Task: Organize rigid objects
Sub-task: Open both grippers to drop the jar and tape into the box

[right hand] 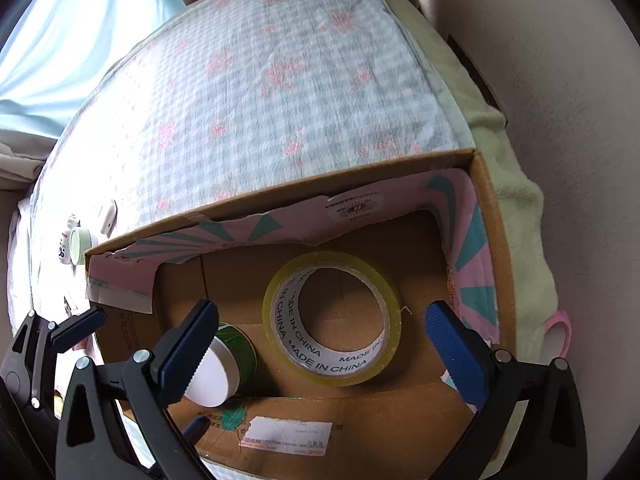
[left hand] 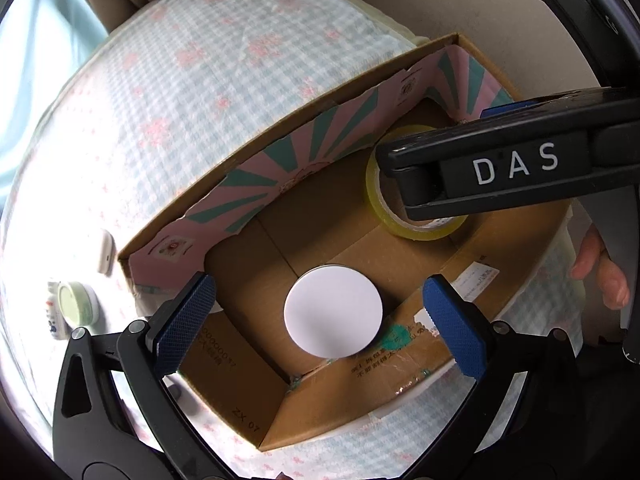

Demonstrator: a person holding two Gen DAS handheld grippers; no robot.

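Note:
An open cardboard box (left hand: 352, 396) (right hand: 494, 216) sits on a checked bedspread. Inside lie a round white-lidded jar (left hand: 333, 311) (right hand: 212, 376) and a roll of clear yellowish tape (left hand: 400, 216) (right hand: 332, 316). My left gripper (left hand: 320, 320) is open above the box, its blue pads either side of the jar, not touching it. My right gripper (right hand: 320, 336) is open above the tape roll, holding nothing; in the left wrist view its black body (left hand: 500, 168) covers part of the roll.
On the bedspread (left hand: 200, 100) left of the box lie a small green-lidded jar (left hand: 76, 300) (right hand: 80, 245), a white bottle (left hand: 54, 316) (right hand: 66, 246) and a white oblong object (left hand: 105, 251) (right hand: 109, 216). A pink object (right hand: 560, 330) lies right of the box. A wall runs along the right.

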